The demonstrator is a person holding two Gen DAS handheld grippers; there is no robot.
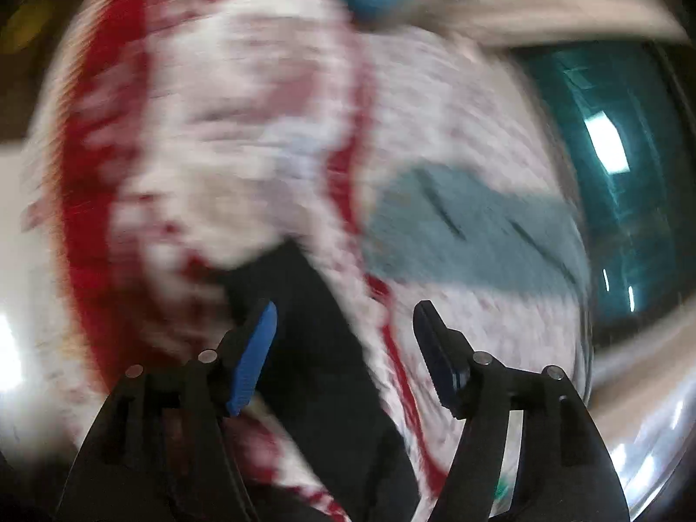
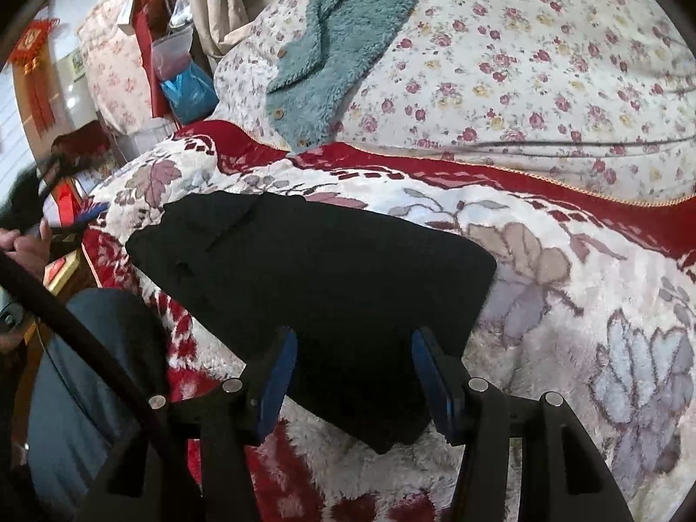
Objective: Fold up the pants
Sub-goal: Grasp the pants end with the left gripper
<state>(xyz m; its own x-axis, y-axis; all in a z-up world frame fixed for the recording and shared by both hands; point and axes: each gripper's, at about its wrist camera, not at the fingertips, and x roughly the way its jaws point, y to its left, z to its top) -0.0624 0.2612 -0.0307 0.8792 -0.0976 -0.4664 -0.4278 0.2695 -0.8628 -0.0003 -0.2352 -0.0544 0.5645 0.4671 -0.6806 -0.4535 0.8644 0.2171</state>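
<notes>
The folded pants [image 2: 313,278] lie on the blanket [image 2: 565,304] on the bed. Behind them a fleece garment [image 2: 348,56] lies on the quilt [image 2: 543,65]. A person's hand [image 2: 26,243] is at far left.

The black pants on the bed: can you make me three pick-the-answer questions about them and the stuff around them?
1. What do the black pants lie on?
A. the red and white flowery blanket
B. a wooden floor
C. a chair

2. What colour is the fuzzy garment further up the bed?
A. orange
B. teal
C. purple

3. How are the right tongs?
A. clamped on a sock
B. open, gripping nothing
C. holding a cup

Answers: 1 A, blanket shows all round the pants. 2 B, its fluffy pile is blue-green. 3 B, the pads stand apart above the pants.
</notes>
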